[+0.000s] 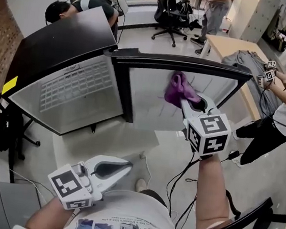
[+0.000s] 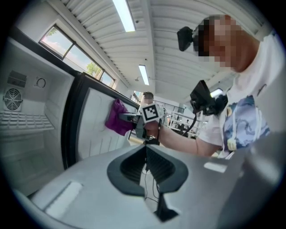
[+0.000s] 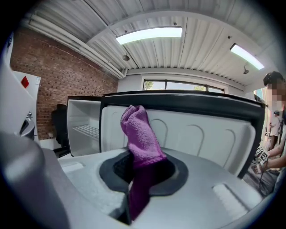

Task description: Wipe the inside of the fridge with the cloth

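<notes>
My right tool (image 1: 186, 102) is pinching the purple cloth (image 1: 179, 89), holding it up just before the fridge door's inner panel (image 1: 145, 94); the shelved compartment (image 1: 76, 91) is lying farther left. My left tool (image 1: 124, 167), pressed together on nothing, is waiting near my body, well apart.

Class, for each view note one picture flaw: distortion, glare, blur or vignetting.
Head view: the fridge door has a straight edge that bows, wide-angle distortion. Left gripper view: ceiling lights blown out, black round vignette. Right gripper view: cloth sharp, corners black.
</notes>
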Motion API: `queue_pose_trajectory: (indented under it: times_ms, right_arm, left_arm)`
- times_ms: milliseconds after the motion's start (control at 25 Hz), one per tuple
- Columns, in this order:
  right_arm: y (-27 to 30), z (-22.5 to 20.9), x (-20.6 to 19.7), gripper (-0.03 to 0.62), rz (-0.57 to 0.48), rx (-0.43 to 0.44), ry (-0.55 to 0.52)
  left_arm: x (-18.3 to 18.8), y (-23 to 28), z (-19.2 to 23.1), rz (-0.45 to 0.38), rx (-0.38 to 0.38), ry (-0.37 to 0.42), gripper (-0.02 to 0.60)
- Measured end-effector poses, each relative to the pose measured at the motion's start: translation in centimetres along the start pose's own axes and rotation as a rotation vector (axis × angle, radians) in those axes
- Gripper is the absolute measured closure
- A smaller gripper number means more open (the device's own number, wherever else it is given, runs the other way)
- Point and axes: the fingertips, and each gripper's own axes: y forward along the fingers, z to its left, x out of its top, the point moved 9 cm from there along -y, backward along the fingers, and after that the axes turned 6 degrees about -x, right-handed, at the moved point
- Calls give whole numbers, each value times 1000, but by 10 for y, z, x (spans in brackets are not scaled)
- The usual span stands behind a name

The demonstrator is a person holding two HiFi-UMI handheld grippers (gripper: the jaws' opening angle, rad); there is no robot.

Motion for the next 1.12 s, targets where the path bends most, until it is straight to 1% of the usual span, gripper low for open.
queue_pose_trajectory:
  times_ms: [480, 720, 880, 960, 1040, 1120]
  right_arm:
    - [-43, -78, -29, 540, 49, -206, 52]
    - [-56, -102, -43, 540, 71, -288, 78]
    - [-62, -108, -45, 540, 80, -311, 83]
    - [-64, -106, -44, 540, 76, -309, 85]
    - [-66, -97, -40, 540, 63, -280, 84]
    - [-68, -83, -35, 540, 41, -232, 83]
  left_arm:
    - [3, 47, -6, 3, -83, 3, 574]
    - [3, 58, -10, 5, -94, 0, 574]
    - [4, 60, -12, 0, -95, 1, 574]
    - [3, 57, -13, 2, -94, 0, 574]
    - [2, 53, -13, 1, -84, -4, 574]
    - [1, 49, -12, -2, -76, -7, 574]
